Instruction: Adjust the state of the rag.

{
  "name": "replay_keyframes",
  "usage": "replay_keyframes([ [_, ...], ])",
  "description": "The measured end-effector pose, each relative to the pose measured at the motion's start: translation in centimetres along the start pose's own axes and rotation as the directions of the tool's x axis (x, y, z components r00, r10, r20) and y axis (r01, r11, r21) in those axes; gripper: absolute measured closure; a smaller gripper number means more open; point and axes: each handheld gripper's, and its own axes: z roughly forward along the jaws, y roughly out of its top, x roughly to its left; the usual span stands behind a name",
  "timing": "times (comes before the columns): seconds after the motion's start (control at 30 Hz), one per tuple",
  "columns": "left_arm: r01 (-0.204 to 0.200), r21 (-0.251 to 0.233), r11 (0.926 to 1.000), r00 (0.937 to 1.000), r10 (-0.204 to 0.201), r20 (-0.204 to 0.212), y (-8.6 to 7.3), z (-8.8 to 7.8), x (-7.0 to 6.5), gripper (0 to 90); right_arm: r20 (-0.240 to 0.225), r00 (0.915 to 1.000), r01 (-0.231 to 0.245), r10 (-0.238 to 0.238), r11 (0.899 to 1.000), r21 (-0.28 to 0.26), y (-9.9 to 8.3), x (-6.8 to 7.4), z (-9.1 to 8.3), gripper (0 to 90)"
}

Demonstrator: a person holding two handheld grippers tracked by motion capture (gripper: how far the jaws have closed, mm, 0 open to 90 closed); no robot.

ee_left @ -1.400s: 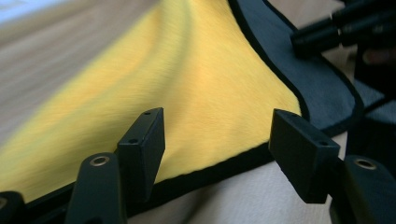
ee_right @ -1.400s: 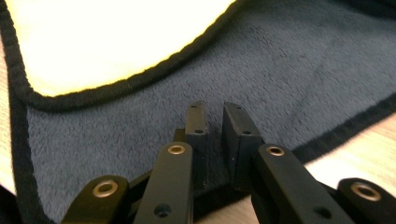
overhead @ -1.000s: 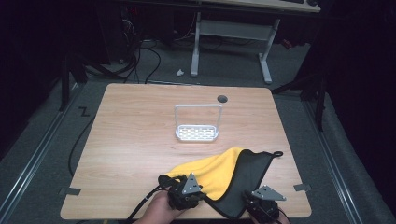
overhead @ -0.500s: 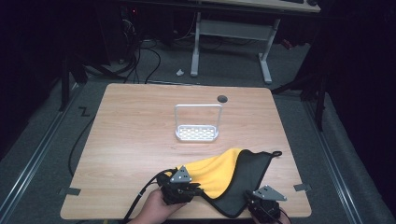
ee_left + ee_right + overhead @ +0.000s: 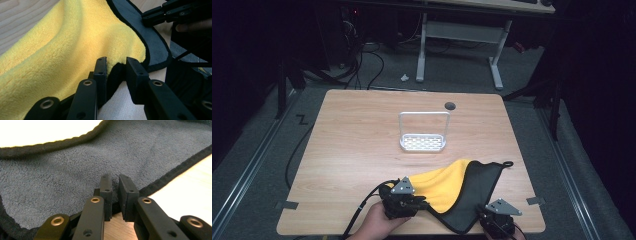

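Observation:
A cloth, yellow (image 5: 447, 187) on one face and dark grey (image 5: 479, 192) on the other, lies partly folded over at the table's front right. My left gripper (image 5: 424, 204) sits at its near yellow corner. In the left gripper view the jaws (image 5: 116, 63) hold a raised fold of that corner (image 5: 75, 50); they have just eased open slightly, with the cloth still between them. My right gripper (image 5: 484, 217) is at the cloth's near dark hem. The right gripper view has the jaws (image 5: 115, 180) nearly together, pinching grey terry (image 5: 75, 170).
A white perforated tray with a tall wire handle (image 5: 423, 142) stands mid-table, beyond the cloth. A round cable hole (image 5: 450, 105) sits near the table's far edge. Bare wood (image 5: 352, 150) spreads to the left. The right gripper's black arms (image 5: 162, 12) cross the left gripper view's top right.
My left gripper has shifted slightly leftward at the yellow corner, tugging that edge a little. The right gripper and the dark half of the cloth have stayed put.

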Motion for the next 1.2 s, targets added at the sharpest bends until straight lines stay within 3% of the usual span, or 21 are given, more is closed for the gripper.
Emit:
replay_keyframes([
  [0.3,0.027,-0.015,0.9995,0.9996,-0.027,0.007,-0.3,-0.5,0.3,72.6,0.02,0.9998,-0.005,0.005,1.0,0.004,0.0,-0.6,0.0,83.4],
  [0.43,0.033,-0.022,0.9992,0.9992,-0.033,-0.023,-0.4,-0.8,0.7,82.2,0.022,0.9998,-0.005,0.004,1.0,0.007,0.1,-0.7,0.1,83.4],
  [0.57,0.019,-0.035,0.9992,0.9987,-0.021,-0.046,-0.4,-1.1,0.7,84.7,0.023,0.9997,0.002,-0.002,1.0,0.004,0.1,-0.8,0.1,83.4],
  [0.6,0.018,-0.035,0.9992,0.9987,-0.02,-0.047,-0.4,-1.1,0.7,82.7,0.023,0.9997,-0.003,0.003,1.0,0.006,0.0,-0.8,0.0,83.4],
  [0.67,0.027,-0.037,0.999,0.9984,-0.029,-0.049,-0.3,-0.7,0.8,67.7,0.025,0.9997,-0.005,0.005,1.0,0.005,0.0,-0.9,0.0,83.4],
  [0.73,0.05,-0.024,0.9985,0.9986,-0.051,-0.016,-0.2,0.1,0.8,54.6,0.024,0.9997,-0.004,0.004,1.0,0.004,0.0,-0.9,0.0,83.4],
  [0.8,0.049,-0.003,0.9988,0.9988,-0.049,-0.002,0.2,1.4,0.2,47.4,0.026,0.9996,0.0,0.0,1.0,0.003,0.0,-0.9,0.0,83.4],
  [0.87,0.008,0.02,0.9998,0.9999,-0.008,-0.01,0.5,2.4,-0.7,42.5,0.028,0.9996,0.0,0.0,1.0,0.005,0.0,-0.9,0.1,83.4],
  [0.97,-0.059,0.092,0.994,0.9956,0.065,-0.067,0.5,3.7,-1.9,38.6,0.03,0.9996,-0.003,0.002,1.0,0.003,0.0,-0.9,0.1,83.4],
  [1.03,-0.124,0.098,0.9875,0.9834,0.135,-0.121,0.2,3.9,-2.7,42.3,0.034,0.9994,-0.001,0.001,1.0,0.003,0.0,-0.9,0.1,83.4],
  [1.07,-0.137,0.099,0.9856,0.9801,0.149,-0.13,0.1,3.9,-2.9,47.7,0.033,0.9994,0.0,0.0,1.0,0.003,0.0,-0.8,0.1,83.4],
  [1.13,-0.108,0.097,0.9894,0.9875,0.118,-0.105,0.1,3.7,-2.7,58.0,0.032,0.9995,0.002,-0.002,1.0,0.003,0.0,-0.9,0.1,83.4],
  [1.17,-0.076,0.084,0.9936,0.9932,0.083,-0.082,0.1,3.5,-2.4,65.5,0.031,0.9995,0.002,-0.002,1.0,0.002,0.0,-0.9,0.1,83.4],
  [1.2,-0.07,0.078,0.9945,0.9938,0.076,-0.081,0.0,3.5,-2.2,70.9,0.03,0.9996,0.002,-0.003,1.0,0.002,0.0,-0.9,0.1,83.3],
])
